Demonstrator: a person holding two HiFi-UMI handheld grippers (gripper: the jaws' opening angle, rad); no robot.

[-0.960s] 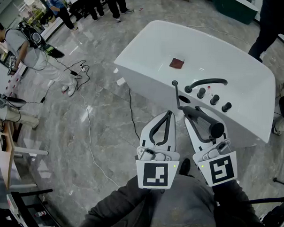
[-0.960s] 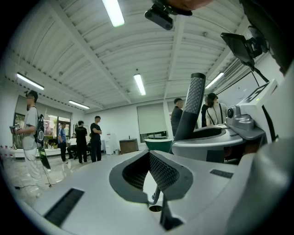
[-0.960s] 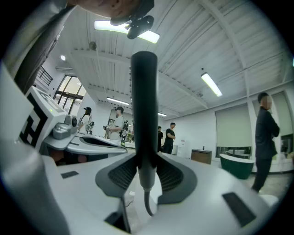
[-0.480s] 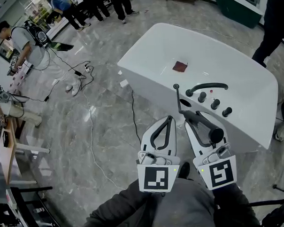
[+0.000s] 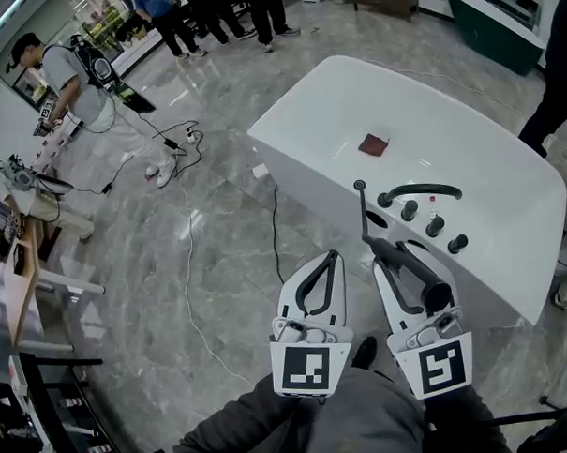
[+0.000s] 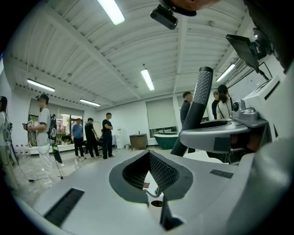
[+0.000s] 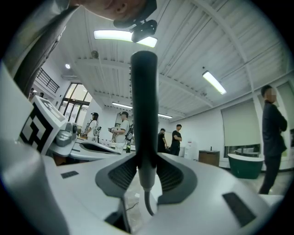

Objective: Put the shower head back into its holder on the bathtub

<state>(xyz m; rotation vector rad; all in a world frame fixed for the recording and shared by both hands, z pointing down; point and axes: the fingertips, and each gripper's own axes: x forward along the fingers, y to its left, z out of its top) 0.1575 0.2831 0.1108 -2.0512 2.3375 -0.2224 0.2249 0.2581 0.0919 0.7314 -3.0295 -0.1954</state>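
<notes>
Closest to me, my left gripper hung closed on nothing, tips together. Just beside it, my right gripper was clamped on the black shower head near its hose end. The handle's long axis slanted back over that gripper, hose end foremost, pointing at the bathtub. The holder, a dark opening in the tub's deck, lay just ahead of the right tips, making that hand the nearer. Spout and knobs crowded the far right, while open floor left room to the left.
</notes>
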